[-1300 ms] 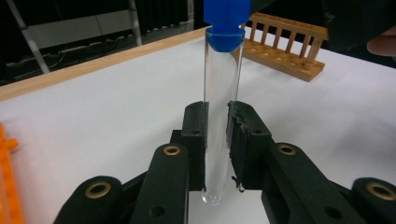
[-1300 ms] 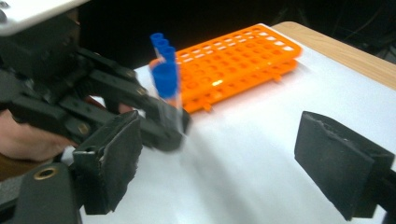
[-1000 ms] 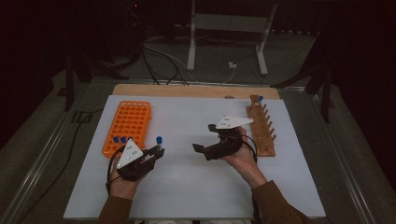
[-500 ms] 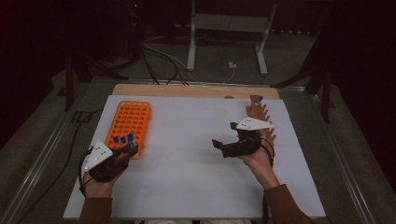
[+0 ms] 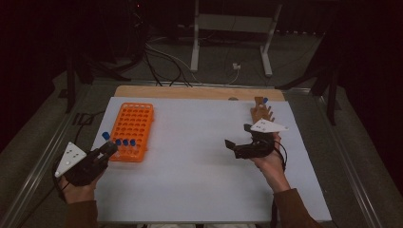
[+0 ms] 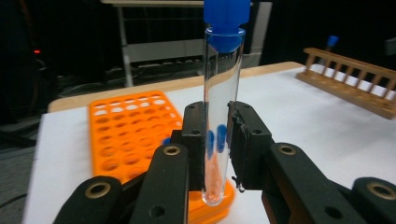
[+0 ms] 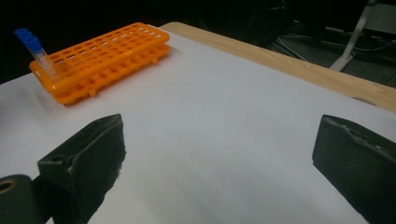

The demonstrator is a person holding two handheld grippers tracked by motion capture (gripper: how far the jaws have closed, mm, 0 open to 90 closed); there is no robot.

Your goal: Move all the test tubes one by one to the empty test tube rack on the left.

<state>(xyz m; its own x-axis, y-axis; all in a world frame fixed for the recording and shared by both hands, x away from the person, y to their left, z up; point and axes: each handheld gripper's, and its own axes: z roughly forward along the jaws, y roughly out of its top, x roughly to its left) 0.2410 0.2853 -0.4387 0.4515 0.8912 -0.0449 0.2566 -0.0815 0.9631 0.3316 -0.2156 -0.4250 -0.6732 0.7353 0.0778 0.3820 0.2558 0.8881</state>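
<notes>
Dark workshop floor with cables and a metal stand lies behind my white-topped bench (image 5: pixel 199 180). At about nine o'clock on it stands the orange plastic tube rack (image 5: pixel 131 129), with three blue-capped tubes (image 5: pixel 125 142) in its near row. My left tool (image 5: pixel 108 148), at roughly eight o'clock, is clenched on a clear glass test tube with a blue cap (image 6: pixel 219 93); its jaws pinch the tube's lower half. The tube's long axis runs upright, cap up, rounded bottom down, hanging just at the rack's near corner. My right tool (image 5: pixel 237 140), near three o'clock, hangs released with jaws wide apart and nothing between them, just in front of the wooden peg rack (image 5: pixel 262 111), which carries one blue-capped tube at its far end.

I judge the step to be carrying this tube between racks. Next calls for keeping it vertical and lining its bottom over a hole before lowering.
</notes>
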